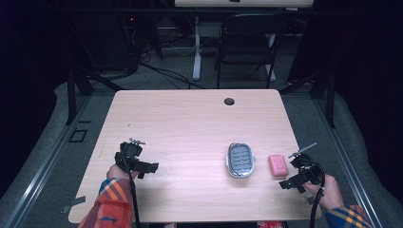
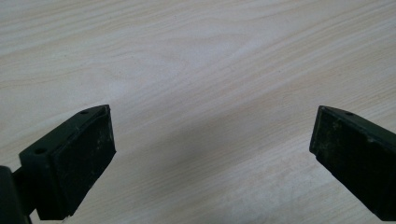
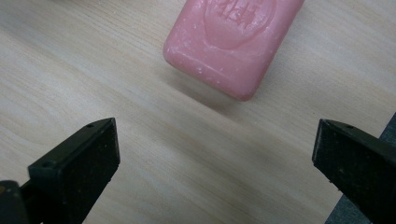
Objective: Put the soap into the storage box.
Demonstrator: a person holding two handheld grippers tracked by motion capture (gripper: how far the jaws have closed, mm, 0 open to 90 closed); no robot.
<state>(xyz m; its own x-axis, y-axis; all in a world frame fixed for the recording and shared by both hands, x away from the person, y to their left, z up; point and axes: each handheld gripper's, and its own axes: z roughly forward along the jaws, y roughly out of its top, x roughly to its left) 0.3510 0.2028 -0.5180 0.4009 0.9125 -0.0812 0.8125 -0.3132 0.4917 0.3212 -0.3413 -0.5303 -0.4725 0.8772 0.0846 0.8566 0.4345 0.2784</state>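
A pink bar of soap [image 1: 278,165] lies flat on the wooden table [image 1: 190,123] near its right edge. Just left of it sits a grey oval soap dish [image 1: 240,159] with a slotted inside. My right gripper [image 1: 291,183] hovers just right of and in front of the soap, jaws wide open. In the right gripper view the soap [image 3: 231,42] lies ahead of the open right gripper [image 3: 212,163], not between the jaws. My left gripper [image 1: 151,167] is open over bare wood at the table's left. The left gripper [image 2: 212,154] holds nothing.
A round cable hole [image 1: 229,101] sits near the table's far edge. Beyond the table stand a black folding chair [image 1: 245,45] and a white desk leg [image 1: 196,47]. Dark frame posts flank both sides. The table edge [image 3: 364,205] lies close to my right jaw.
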